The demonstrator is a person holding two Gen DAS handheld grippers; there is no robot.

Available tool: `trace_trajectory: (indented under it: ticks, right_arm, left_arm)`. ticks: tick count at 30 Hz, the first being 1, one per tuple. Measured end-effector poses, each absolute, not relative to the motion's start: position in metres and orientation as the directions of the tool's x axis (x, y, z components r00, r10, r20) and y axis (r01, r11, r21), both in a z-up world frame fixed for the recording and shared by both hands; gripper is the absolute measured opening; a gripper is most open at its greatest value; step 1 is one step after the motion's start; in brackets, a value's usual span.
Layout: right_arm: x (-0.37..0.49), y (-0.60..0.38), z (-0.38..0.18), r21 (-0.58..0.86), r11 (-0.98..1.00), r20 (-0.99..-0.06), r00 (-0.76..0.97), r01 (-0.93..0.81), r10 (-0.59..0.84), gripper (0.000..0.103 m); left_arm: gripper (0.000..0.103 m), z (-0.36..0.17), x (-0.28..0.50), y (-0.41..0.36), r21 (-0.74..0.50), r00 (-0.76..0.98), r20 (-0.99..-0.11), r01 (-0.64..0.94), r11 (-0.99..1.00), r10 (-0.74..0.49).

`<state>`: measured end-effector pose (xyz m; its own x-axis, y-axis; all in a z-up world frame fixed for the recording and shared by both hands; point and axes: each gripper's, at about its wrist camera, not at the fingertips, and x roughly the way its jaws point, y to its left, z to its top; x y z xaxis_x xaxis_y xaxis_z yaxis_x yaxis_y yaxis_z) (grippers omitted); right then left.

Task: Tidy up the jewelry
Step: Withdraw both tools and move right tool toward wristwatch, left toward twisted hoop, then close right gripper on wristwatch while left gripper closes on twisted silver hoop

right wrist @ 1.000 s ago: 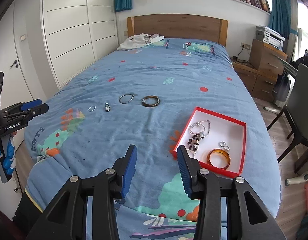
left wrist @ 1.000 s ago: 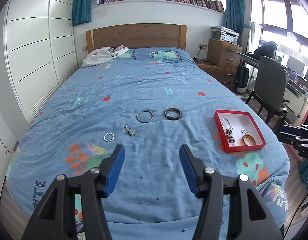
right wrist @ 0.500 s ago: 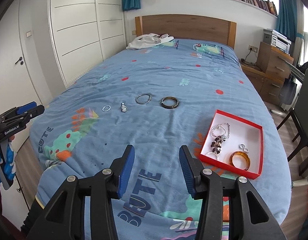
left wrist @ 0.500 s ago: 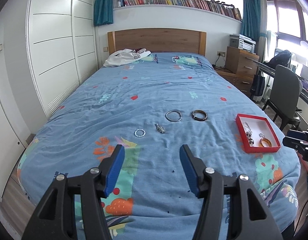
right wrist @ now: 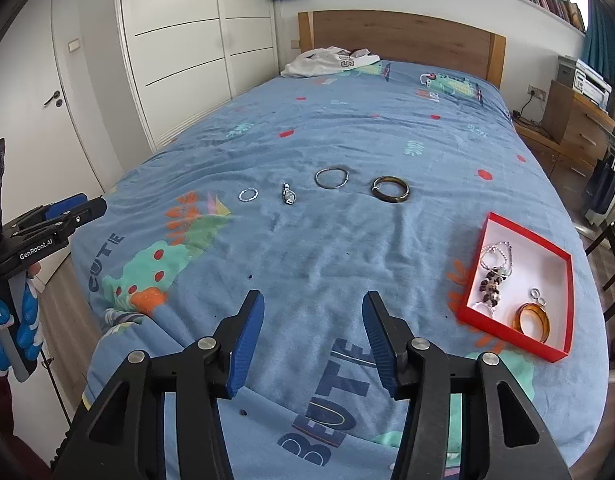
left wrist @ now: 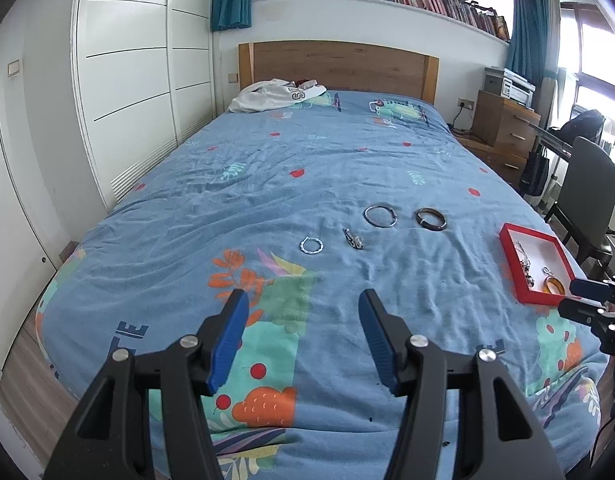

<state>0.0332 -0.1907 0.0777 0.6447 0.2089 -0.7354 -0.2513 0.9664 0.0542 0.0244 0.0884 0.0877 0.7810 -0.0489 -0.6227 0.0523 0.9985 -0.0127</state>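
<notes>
Several jewelry pieces lie in a row on the blue bedspread: a small silver ring (left wrist: 311,245) (right wrist: 248,194), a silver charm (left wrist: 353,239) (right wrist: 288,194), a silver bangle (left wrist: 380,216) (right wrist: 332,178) and a dark brown bangle (left wrist: 430,219) (right wrist: 390,189). A red tray (left wrist: 511,258) (right wrist: 569,296) at the right holds a beaded necklace (right wrist: 492,276), an amber bangle (right wrist: 533,321) and small rings. My left gripper (left wrist: 303,336) is open and empty, above the bed's foot. My right gripper (right wrist: 313,336) is open and empty, short of the tray.
A white garment (left wrist: 275,94) lies by the wooden headboard (left wrist: 339,66). White wardrobes (left wrist: 127,80) line the left. A wooden dresser with a printer (left wrist: 503,128) and a dark chair (left wrist: 587,200) stand at the right.
Both grippers have pulled back from the jewelry toward the foot of the bed and drifted left. Both stay open and empty. The jewelry has not moved.
</notes>
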Motion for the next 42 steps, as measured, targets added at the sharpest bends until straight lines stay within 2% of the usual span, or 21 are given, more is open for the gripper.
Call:
trace_trajectory:
  ticks: [21,36,42]
  right_arm:
    - [0.143,-0.170,0.009,0.161,0.945,-0.793,0.533,-0.284,0.295,0.052]
    - [0.267,-0.128,-0.046,0.217,0.900,-0.802,0.457,-0.378,0.385,0.052]
    - [0.306,-0.106,-0.065,0.222,0.883,-0.804,0.434,-0.414,0.406,0.052]
  left_arm:
    - [0.055,0.015,0.137,0.108,-0.015,0.667,-0.745,0.003,1.000,-0.013]
    - [0.055,-0.052,0.269,0.089,-0.125,0.569,-0.814,0.024,0.992,-0.116]
    - [0.055,-0.077,0.301,0.088,-0.109,0.532,-0.840,0.025,0.994,-0.106]
